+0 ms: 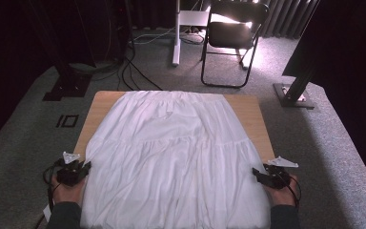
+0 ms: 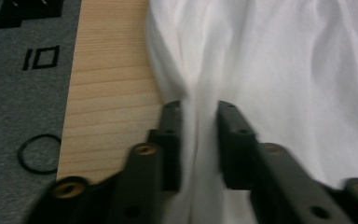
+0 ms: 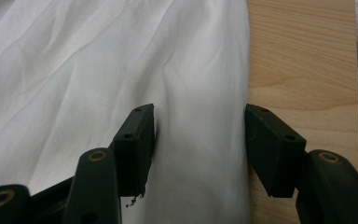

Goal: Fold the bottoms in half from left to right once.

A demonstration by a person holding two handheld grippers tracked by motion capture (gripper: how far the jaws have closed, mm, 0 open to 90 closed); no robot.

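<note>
**Straddling both side edges of the skirt**

Holding a gripper at each near corner of the table [image 1: 100, 102], I have the white skirt [image 1: 171, 152] spread flat between my hands, its waistband at the far end and its wide hem hanging over the near edge toward me. Its long axis runs straight away from me, so each side edge lies right at my jaws.

On the skirt's left edge, my left gripper [image 2: 199, 140] has its jaws narrowed around a raised ridge of cloth; from the left gripper view I would call that grasping the fabric, though the pinch looks light. On the skirt's right edge, my right gripper [image 3: 199, 149] stands released, jaws wide, one over the cloth and one over bare wood, with the edge running between them.

Both hands sit about equally close to the skirt, so I judge the right needs to close before anything can lift evenly.

Beyond the skirt's far end stand a folding chair [image 1: 233, 38] and loose cables on the carpet, well apart. Nothing lies on the cloth to get in the way.
</note>
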